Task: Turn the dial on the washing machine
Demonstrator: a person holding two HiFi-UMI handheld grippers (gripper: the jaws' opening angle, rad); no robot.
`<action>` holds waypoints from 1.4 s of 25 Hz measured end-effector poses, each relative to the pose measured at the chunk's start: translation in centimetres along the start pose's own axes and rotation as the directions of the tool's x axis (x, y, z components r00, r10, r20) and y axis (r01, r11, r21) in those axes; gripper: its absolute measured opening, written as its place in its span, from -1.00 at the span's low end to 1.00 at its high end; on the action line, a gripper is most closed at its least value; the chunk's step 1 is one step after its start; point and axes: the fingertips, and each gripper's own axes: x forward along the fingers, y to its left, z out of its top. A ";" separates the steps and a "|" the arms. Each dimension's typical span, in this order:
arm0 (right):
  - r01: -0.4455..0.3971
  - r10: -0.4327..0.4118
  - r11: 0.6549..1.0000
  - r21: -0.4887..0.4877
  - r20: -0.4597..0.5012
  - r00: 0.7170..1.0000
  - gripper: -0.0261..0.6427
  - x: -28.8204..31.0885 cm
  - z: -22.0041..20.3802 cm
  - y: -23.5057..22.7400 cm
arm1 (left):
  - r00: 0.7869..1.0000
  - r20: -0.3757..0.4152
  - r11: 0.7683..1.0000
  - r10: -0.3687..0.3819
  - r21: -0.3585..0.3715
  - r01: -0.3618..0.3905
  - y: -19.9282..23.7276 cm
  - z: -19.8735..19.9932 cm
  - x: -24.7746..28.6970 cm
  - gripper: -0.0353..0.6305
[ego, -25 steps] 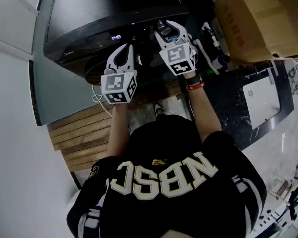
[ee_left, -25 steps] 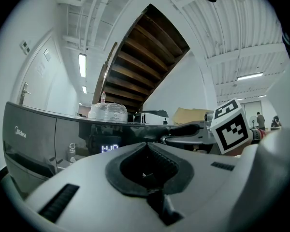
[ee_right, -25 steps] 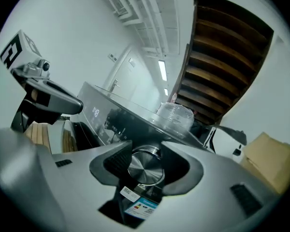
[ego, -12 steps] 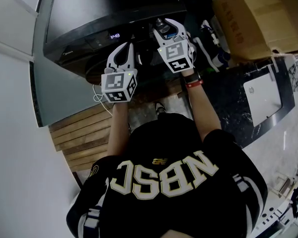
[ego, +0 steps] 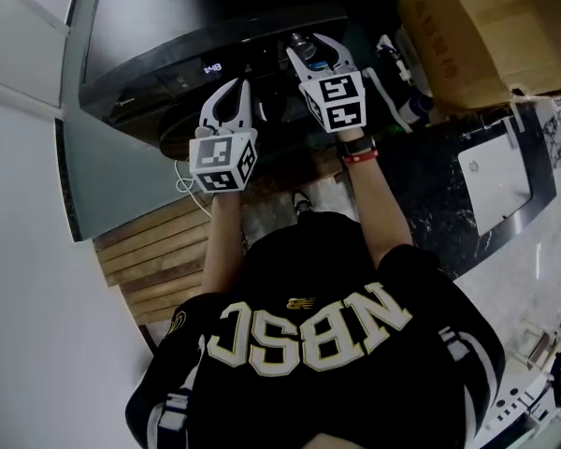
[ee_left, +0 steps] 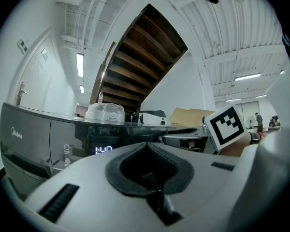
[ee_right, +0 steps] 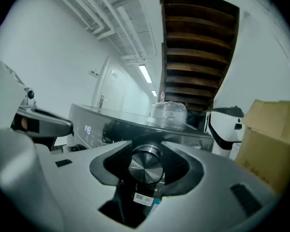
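Bright ceiling strip lights (ee_left: 80, 64), dim shadowed washing machine (ego: 168, 36), fisheye-bent edges, black corner vignetting

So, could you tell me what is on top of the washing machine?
A clear plastic bundle sits on top of the washing machine; its contents cannot be made out.

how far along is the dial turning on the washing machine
Done: the right gripper is at the washing machine, fingers closed round its silver dial. In hand: that grip, ready to twist; how much it is turned I cannot tell. Left: finish the turn, release. The left gripper is shut and empty.
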 end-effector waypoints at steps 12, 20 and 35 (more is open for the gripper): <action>-0.003 0.001 0.995 0.103 0.016 1.000 -0.35 0.0 -0.1 -0.4 | 1.000 0.002 1.000 0.004 0.000 -0.004 0.0 0.1 0.1 -0.85; 0.003 -0.005 0.991 0.137 0.010 1.000 -0.35 0.0 -0.2 -0.5 | 1.000 -0.003 1.000 0.003 -0.011 -0.003 -0.1 -0.1 0.0 -0.85; 0.029 -0.084 0.843 0.537 0.079 0.993 -0.35 -0.4 -1.2 -2.0 | 1.000 -0.008 0.999 -0.010 -0.047 0.009 -0.4 -0.6 0.1 -0.85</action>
